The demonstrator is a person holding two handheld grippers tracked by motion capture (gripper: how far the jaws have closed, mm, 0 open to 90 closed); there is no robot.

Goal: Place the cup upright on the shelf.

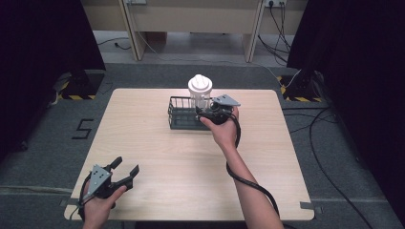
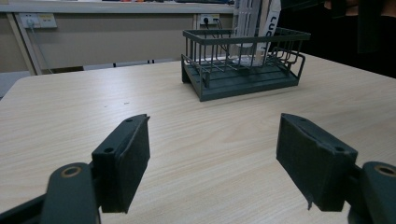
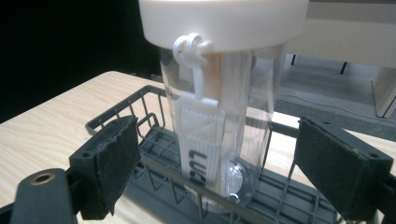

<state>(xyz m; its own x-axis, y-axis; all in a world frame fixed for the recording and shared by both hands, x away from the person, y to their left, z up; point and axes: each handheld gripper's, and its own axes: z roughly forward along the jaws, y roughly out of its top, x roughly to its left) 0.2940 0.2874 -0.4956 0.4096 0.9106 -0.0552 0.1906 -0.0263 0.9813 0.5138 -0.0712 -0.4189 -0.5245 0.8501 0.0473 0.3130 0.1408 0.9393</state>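
Grey carpet surrounds the pale wood-grain table [image 1: 157,143] where we work, with black curtains at both sides and beige cabinet legs at twelve o'clock in the high view.

Our right gripper [image 1: 204,113] is out near the table's twelve o'clock edge, at the right end of a dark wire rack basket [image 1: 182,114]. Standing upright in that basket is a clear plastic bottle with a white lid [image 1: 200,90]. In the right gripper view the bottle [image 3: 219,121] rises between our two black padded jaws, which are spread wide, one at nine o'clock of the bottle and one at three o'clock. Bare gaps show on both sides, so the pads touch nothing. A white woven strap with dark lettering [image 3: 200,135] hangs from a knotted loop under the lid and lies down the bottle's front. The basket's [image 3: 154,163] wire rim crosses in front of the bottle's base.

Our left gripper [image 1: 125,170] is at the table's seven o'clock corner, well apart from the basket. In the left gripper view [image 2: 212,158] its jaws are also parted wide with only bare tabletop between them; it holds nothing. From there the basket [image 2: 243,70] sits toward one o'clock, with the bottle's strap [image 2: 268,23] showing above its wires.
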